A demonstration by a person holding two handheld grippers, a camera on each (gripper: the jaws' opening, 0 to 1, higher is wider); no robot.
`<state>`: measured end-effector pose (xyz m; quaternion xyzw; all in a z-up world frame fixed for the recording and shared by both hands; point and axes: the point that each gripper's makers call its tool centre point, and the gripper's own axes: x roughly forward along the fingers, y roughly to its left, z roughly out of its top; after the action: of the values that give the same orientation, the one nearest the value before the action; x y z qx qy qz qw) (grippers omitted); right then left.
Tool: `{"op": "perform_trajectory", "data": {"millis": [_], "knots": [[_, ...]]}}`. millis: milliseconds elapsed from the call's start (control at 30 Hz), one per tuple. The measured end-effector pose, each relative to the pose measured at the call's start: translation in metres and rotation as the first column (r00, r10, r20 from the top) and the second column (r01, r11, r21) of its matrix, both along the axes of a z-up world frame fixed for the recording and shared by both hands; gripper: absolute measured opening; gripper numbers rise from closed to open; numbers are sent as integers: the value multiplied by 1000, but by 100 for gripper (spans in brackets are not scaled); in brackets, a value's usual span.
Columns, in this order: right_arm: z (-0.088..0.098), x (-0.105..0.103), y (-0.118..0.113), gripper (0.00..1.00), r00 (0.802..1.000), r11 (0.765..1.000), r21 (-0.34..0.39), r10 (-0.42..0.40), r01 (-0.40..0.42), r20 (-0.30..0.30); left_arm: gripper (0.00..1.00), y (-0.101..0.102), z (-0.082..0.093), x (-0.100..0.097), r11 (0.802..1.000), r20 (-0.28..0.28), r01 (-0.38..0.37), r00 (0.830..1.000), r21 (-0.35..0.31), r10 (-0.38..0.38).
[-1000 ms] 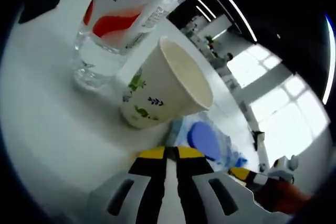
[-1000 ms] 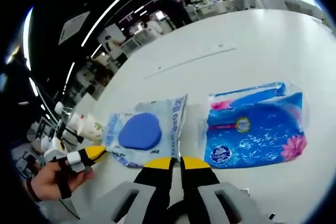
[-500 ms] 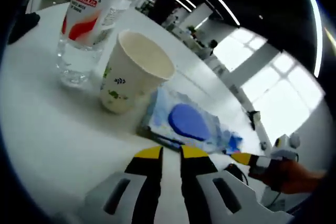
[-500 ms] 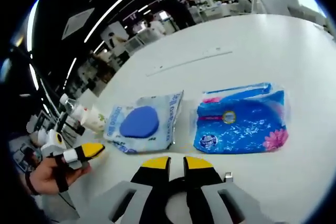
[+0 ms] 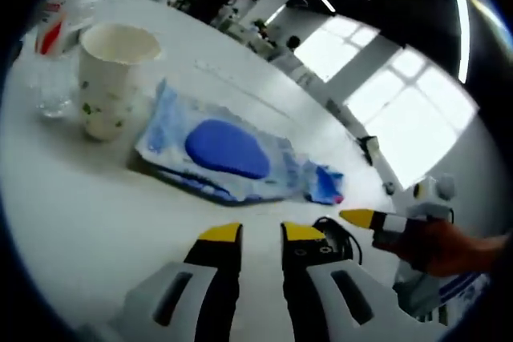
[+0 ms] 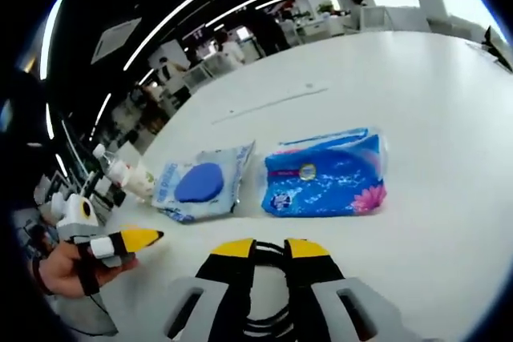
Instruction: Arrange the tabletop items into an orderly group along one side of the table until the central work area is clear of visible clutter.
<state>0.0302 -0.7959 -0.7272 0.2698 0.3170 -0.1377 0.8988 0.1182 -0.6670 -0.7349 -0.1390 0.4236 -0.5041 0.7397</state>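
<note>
A white paper cup [image 5: 111, 78] stands beside a clear water bottle [image 5: 50, 54] at the far left of the white table [image 5: 96, 214]. Next to them lies a wet-wipes pack [image 5: 228, 150] with a blue lid, then a blue tissue pack [image 6: 325, 182]. My left gripper [image 5: 260, 236] hovers in front of the wipes, slightly open and holding nothing. My right gripper [image 6: 270, 247] is also slightly open, above a black cable [image 6: 268, 255] on the table. The same cup [image 6: 143, 184], bottle [image 6: 112, 170] and wipes [image 6: 200, 183] line up at the left in the right gripper view.
A hand [image 5: 437, 246] holds the other gripper, whose yellow tip [image 5: 359, 217] points in from the right near the black cable [image 5: 337, 234]. In the right gripper view a hand [image 6: 64, 266] brings the left gripper [image 6: 132, 239] in. Behind the table, desks and people stand.
Both views have pulled back from the items. The left view swung off the cup and bottle toward the wipes. Both pairs of jaws stand a little wider apart than before.
</note>
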Motion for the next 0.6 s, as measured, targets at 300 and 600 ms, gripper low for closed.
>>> {"op": "perform_trajectory", "data": {"millis": [300,600], "knots": [[-17,-31,-9,18,999,999,-27,-19,17,-49,19,-19,-5,-38,994,16,102,995,37,-103],[-20,-39,-10,17,998,999,-19,-41,40,-52,19,-31,-10,-58,989,7,132,991,68,-133]]}}
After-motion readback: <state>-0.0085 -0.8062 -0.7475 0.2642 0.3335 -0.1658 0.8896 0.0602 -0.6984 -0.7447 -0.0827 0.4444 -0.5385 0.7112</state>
